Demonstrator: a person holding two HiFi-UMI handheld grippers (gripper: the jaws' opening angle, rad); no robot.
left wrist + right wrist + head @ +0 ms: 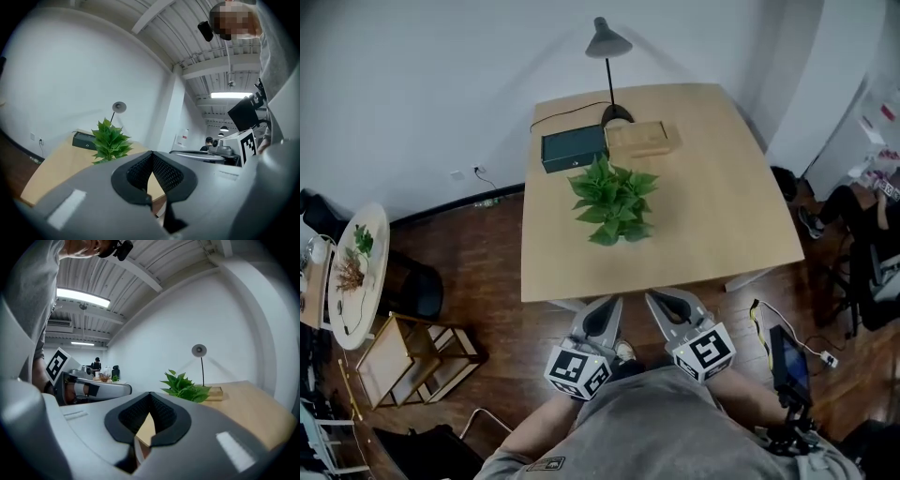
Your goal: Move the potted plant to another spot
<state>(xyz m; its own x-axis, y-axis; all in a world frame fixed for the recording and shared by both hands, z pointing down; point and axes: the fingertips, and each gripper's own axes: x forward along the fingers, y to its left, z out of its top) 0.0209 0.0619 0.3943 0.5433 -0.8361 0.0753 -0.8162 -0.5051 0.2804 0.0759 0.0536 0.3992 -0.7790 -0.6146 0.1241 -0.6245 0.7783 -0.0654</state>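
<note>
On the light wooden table (722, 206), the potted plant (613, 202) stood a little left of the middle, its green leaves spreading wide enough to hide the pot from the head view. Just behind it lay a dark green box (573, 147) and, beside that to the right, a flat wooden box (642, 138); a desk lamp (607, 42) with a grey shade rose from the back edge behind them. The left gripper (602, 314) and the right gripper (668, 312) hung side by side over the dark wood floor (487, 253), just short of the table's near edge and well apart from the plant, both pointing toward it. Each gripper view showed its own jaws closed tip to tip with nothing between them, the plant visible beyond them on the tabletop. The person holding the grippers wore a grey top (656, 431). Off to the left of the head view stood a round white side table (372, 281) with small items on it, and near it a low wooden rack (412, 356).
</note>
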